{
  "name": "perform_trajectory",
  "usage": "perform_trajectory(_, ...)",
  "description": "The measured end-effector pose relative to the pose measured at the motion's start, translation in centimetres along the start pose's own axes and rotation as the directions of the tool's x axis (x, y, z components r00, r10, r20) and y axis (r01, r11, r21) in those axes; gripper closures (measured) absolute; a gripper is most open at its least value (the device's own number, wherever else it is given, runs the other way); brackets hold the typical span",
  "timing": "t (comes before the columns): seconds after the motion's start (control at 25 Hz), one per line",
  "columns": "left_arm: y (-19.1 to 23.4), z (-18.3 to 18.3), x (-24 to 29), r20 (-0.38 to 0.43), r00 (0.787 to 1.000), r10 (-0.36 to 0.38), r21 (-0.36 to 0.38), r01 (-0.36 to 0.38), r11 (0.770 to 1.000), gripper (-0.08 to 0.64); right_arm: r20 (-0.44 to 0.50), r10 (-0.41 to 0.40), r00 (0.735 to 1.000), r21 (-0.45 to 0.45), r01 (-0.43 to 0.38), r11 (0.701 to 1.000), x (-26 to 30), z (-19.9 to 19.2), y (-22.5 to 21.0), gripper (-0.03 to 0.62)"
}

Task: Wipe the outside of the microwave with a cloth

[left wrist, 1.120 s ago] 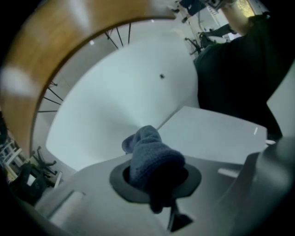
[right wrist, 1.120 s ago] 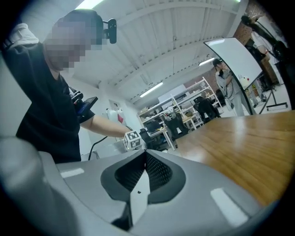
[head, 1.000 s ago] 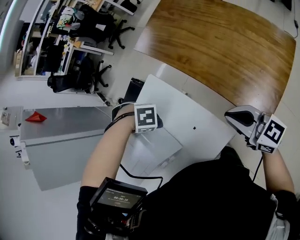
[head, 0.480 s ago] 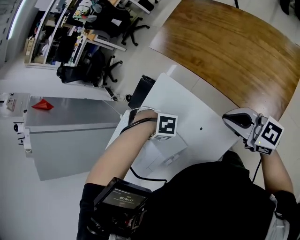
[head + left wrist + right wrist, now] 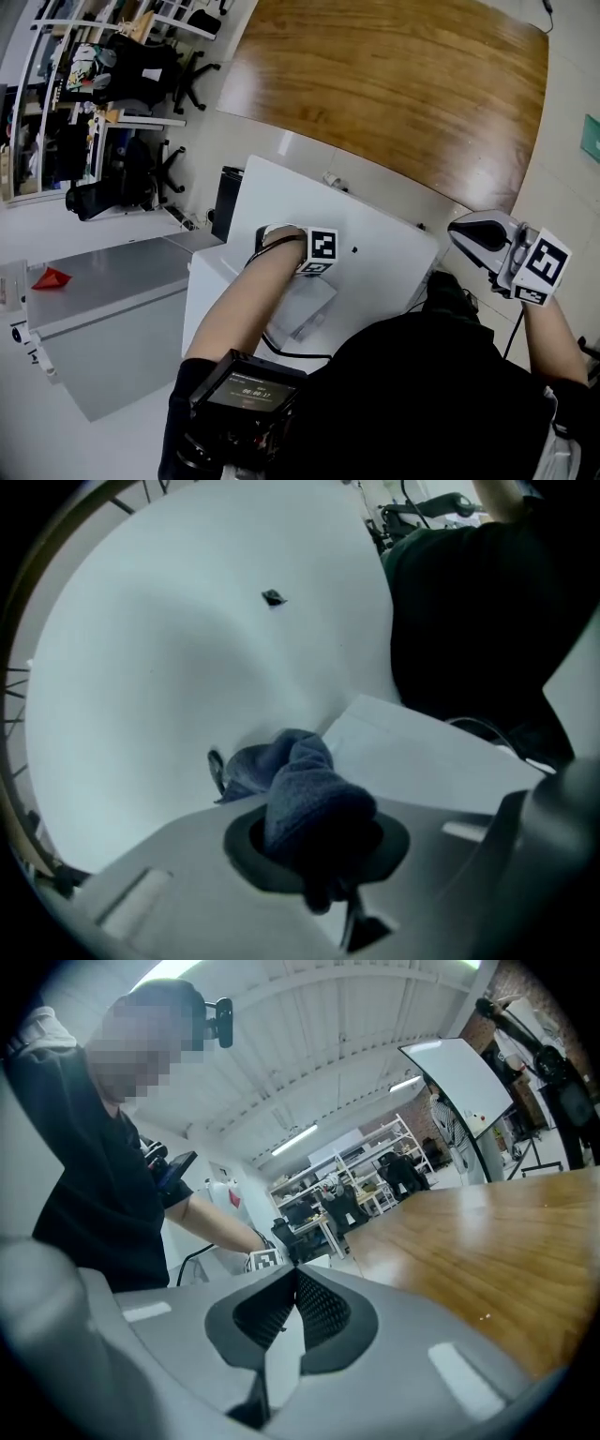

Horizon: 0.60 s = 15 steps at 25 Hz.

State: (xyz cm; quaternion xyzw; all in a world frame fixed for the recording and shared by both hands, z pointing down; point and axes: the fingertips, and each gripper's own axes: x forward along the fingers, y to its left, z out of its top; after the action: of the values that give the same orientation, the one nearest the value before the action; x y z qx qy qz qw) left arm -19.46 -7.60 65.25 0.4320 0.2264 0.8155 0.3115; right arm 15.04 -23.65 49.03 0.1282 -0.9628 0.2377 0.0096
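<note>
The white microwave [image 5: 375, 246] is seen from above, in front of the person. My left gripper [image 5: 277, 234] rests at the near left of its top, shut on a dark blue cloth. In the left gripper view the cloth [image 5: 298, 785] bulges out between the jaws of the left gripper [image 5: 314, 841] and presses on the white microwave top [image 5: 178, 667]. A small black mark [image 5: 273, 597] lies farther along that surface. My right gripper [image 5: 476, 234] hangs off to the right of the microwave, away from it. Seen from its own camera, the right gripper [image 5: 295, 1309] is shut with nothing in it.
A large wooden table [image 5: 394, 84] lies beyond the microwave. A grey cabinet [image 5: 103, 309] with a red object [image 5: 51, 277] on it stands at the left. Office chairs [image 5: 150, 173] and shelves are farther left. A black box [image 5: 226, 202] sits by the microwave's left side.
The head view has swung, so the whole scene has shifted. My left gripper stays on the microwave's top with the cloth, slid a little along it. The right gripper has hardly moved.
</note>
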Motion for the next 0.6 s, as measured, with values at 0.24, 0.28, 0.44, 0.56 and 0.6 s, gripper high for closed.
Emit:
perform_trajectory(0.24,-7.5,-2.6,-9.6,0.154,0.968,0.196,0.04,-0.204,0.978,0.505,0.037,0.116,0.993,-0.066,-0.114,0.991,3.6,3.4,2.9,0.586)
perform_trajectory(0.28,-9.3,-3.4,-11.3,0.17,0.959,0.228,0.05,-0.24,0.97,0.505,0.039,0.147,0.988,-0.081,-0.143,0.986,4.6,4.1,3.6,0.586)
perform_trajectory(0.44,-13.8,-6.4,-12.2,0.151,0.955,0.254,0.053,-0.264,0.963,0.505,0.049,0.263,0.963,-0.146,-0.254,0.956,8.9,6.8,5.9,0.586)
perform_trajectory(0.56,-13.0,-6.5,-10.9,0.157,0.957,0.245,0.023,-0.251,0.968,0.505,0.046,0.31,0.95,-0.161,-0.3,0.94,10.8,7.2,6.7,0.586)
perform_trajectory(0.6,-12.4,-6.1,-10.6,0.163,0.959,0.232,0.018,-0.238,0.971,0.505,0.042,0.315,0.948,-0.158,-0.305,0.939,11.0,7.0,6.6,0.586)
